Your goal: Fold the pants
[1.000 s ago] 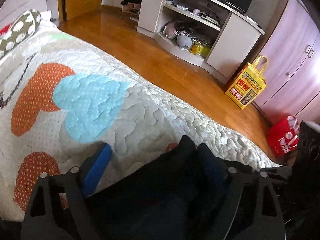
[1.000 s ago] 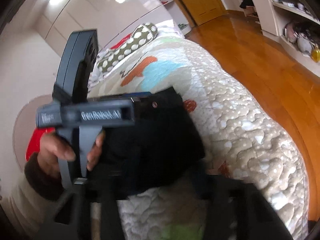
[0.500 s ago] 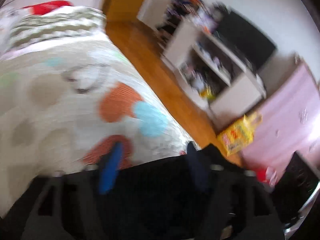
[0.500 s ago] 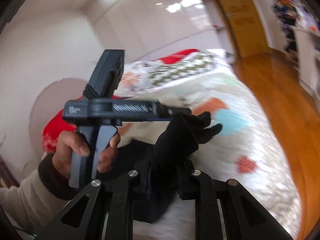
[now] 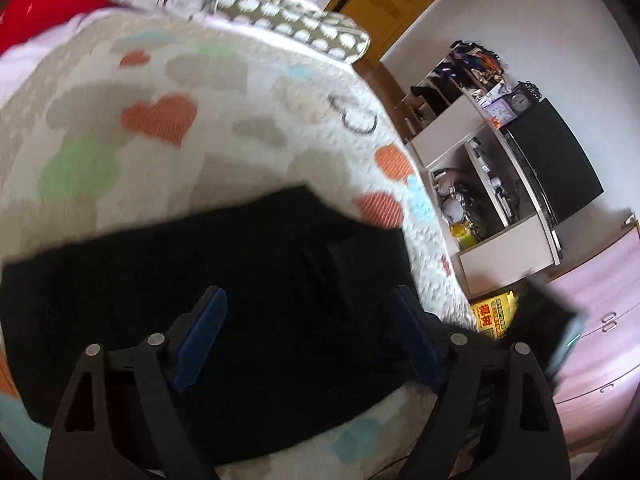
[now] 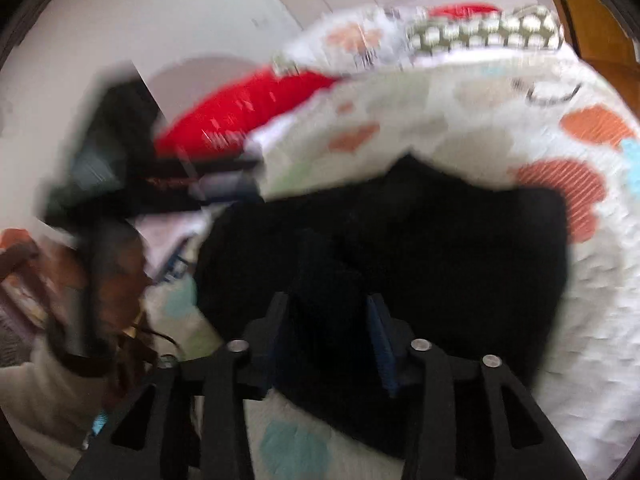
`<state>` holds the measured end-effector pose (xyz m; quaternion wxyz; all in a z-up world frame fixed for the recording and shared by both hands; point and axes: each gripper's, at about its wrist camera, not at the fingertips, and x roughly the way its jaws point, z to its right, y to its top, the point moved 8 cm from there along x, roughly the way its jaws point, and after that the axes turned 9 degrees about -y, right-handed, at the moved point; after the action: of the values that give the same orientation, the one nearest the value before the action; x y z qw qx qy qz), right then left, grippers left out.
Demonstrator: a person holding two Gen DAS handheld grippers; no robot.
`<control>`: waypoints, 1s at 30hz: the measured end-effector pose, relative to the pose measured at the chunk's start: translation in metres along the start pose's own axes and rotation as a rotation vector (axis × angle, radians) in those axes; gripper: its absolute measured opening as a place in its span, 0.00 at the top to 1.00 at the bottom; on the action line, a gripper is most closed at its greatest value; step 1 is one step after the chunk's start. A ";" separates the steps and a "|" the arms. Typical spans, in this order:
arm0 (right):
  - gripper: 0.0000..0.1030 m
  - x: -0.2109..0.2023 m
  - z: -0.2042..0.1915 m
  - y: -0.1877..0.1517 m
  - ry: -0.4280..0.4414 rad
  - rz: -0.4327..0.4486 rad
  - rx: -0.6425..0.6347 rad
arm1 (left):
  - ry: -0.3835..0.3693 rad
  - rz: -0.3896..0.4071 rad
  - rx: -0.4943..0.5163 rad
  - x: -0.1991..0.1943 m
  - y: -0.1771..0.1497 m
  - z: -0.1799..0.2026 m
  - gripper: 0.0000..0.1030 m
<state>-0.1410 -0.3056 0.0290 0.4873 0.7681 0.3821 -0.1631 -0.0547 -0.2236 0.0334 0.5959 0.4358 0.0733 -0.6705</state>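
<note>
Pants (image 5: 248, 280) fill both views; only the right shows a hand (image 6: 24, 248).

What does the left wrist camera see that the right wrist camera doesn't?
Only the left wrist view shows the white shelf unit, the black TV and the yellow bag on the floor. Only the right wrist view shows the person's hand holding the other gripper. Both show the black pants on the heart-patterned quilt, the spotted pillow and the red cushion.

Left gripper (image 5: 308, 336) fingers apart.
</note>
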 end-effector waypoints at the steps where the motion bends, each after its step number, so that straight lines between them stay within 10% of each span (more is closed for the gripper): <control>1: 0.45 -0.016 0.008 0.005 -0.003 0.045 0.012 | -0.001 -0.002 -0.013 0.008 -0.006 -0.002 0.19; 4: 0.41 -0.039 0.039 0.020 -0.133 0.115 0.009 | -0.015 -0.025 -0.053 0.030 -0.017 -0.001 0.19; 10: 0.63 0.006 0.069 0.019 -0.240 0.029 0.018 | 0.049 -0.032 -0.002 0.058 -0.037 0.011 0.19; 12: 0.66 0.014 0.074 0.012 -0.268 -0.002 0.004 | 0.115 -0.041 0.046 0.061 -0.043 0.013 0.34; 14: 0.66 0.011 0.069 0.004 -0.279 -0.009 -0.018 | 0.159 -0.067 0.111 0.055 -0.048 0.016 0.69; 25: 0.65 0.017 0.049 -0.010 -0.282 -0.037 -0.098 | 0.242 0.007 0.008 0.016 -0.047 -0.024 0.65; 30: 0.57 0.000 0.028 -0.013 -0.223 -0.013 -0.118 | 0.189 0.084 0.019 0.007 -0.032 -0.004 0.41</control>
<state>-0.1472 -0.3267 0.0077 0.5701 0.7126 0.3397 -0.2278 -0.0801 -0.2170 0.0128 0.6097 0.5054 0.1048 -0.6016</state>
